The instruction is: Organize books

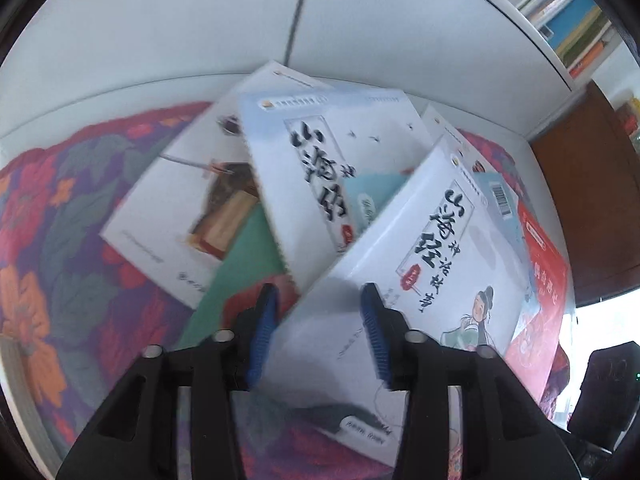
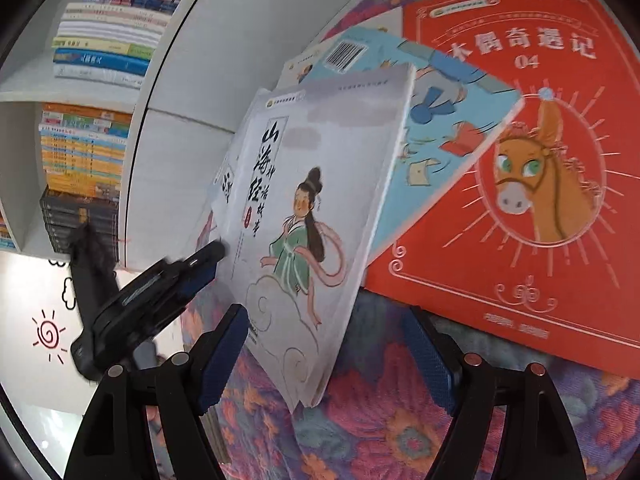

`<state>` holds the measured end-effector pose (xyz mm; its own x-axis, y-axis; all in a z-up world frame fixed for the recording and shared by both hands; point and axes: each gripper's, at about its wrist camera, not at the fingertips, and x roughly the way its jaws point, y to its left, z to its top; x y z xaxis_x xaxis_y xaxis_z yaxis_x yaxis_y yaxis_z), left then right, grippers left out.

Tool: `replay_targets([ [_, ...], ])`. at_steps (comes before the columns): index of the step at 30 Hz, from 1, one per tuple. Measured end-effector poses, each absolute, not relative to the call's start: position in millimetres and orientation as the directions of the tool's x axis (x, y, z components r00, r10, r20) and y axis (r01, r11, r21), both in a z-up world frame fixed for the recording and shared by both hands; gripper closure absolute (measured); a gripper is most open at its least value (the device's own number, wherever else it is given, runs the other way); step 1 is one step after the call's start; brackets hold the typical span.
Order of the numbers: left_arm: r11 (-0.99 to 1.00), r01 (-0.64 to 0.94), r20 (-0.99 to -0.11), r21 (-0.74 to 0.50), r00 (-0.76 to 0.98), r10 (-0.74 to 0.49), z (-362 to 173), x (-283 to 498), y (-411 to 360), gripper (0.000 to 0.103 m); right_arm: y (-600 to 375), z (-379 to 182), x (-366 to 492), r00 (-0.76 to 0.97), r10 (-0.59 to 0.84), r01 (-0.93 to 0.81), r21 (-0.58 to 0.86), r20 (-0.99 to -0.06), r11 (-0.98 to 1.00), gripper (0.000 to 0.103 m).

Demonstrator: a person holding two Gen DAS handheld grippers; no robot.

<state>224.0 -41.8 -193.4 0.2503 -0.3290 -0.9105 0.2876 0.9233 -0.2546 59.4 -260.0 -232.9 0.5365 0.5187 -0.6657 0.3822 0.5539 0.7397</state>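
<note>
The left claw [image 1: 318, 332] has its two blue-padded fingers [image 1: 264, 332] set either side of a white book's [image 1: 404, 280] near edge, and the jaws look closed on it, tilting it up. Seen from the right wrist, this claw [image 2: 208, 260] reaches in from the left. The right claw [image 2: 328, 356] hangs with its jaws spread wide, pads [image 2: 430, 360] touching nothing.

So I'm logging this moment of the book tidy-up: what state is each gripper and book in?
left gripper: gripping the white book's edge, seemingly closed on it
right gripper: open, holding nothing
white book with the green-robed figure: lifted, tilted on edge
red donkey book: lying flat, face up
light blue book: lying flat, barcode side up, partly covered
shelf books: stacked flat in the shelf
</note>
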Motion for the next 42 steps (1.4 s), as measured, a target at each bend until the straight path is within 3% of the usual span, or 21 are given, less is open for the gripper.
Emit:
replay_targets([
  [8, 0.883, 0.363, -0.909, -0.297, 0.175, -0.378, -198, 190, -45, 0.055, -258, -230, 62, 0.566, 0.514, 0.363, 0.754, -0.645, 0.547, 0.029],
  [10, 0.876, 0.386, -0.914, -0.29, 0.16, -0.373, -197, 180, -47, 0.055, -259, -227, 58, 0.571, 0.473, 0.368, 0.725, -0.67, 0.582, 0.04],
  [13, 0.868, 0.389, -0.914, -0.309, 0.131, -0.384, -198, 164, -45, 0.055, -263, -226, 52, 0.568, 0.439, 0.39, 0.698, -0.696, 0.6, 0.046],
  [19, 0.873, 0.361, -0.915, -0.328, 0.106, -0.388, -193, 117, -27, 0.055, -250, -218, 44, 0.491, 0.419, 0.342, 0.612, -0.764, 0.713, 0.046],
  [28, 0.878, 0.27, -0.916, -0.396, -0.042, -0.4, -206, 22, 18, 0.055, -214, -220, -15, 0.307, 0.51, 0.211, 0.58, -0.804, 0.787, 0.046],
  [33, 0.831, 0.119, -0.839, -0.544, -0.065, -0.54, -221, 41, 50, 0.055, -232, -231, -34, 0.299, 0.582, 0.175, 0.644, -0.756, 0.745, 0.047],
  [36, 0.826, 0.146, -0.838, -0.545, -0.069, -0.541, -222, 52, 48, 0.055, -241, -239, -27, 0.307, 0.627, 0.181, 0.69, -0.716, 0.701, 0.048],
  [42, 0.826, 0.21, -0.851, -0.524, -0.078, -0.52, -222, 62, 35, 0.055, -236, -233, -20, 0.309, 0.608, 0.124, 0.664, -0.732, 0.737, 0.048],
])
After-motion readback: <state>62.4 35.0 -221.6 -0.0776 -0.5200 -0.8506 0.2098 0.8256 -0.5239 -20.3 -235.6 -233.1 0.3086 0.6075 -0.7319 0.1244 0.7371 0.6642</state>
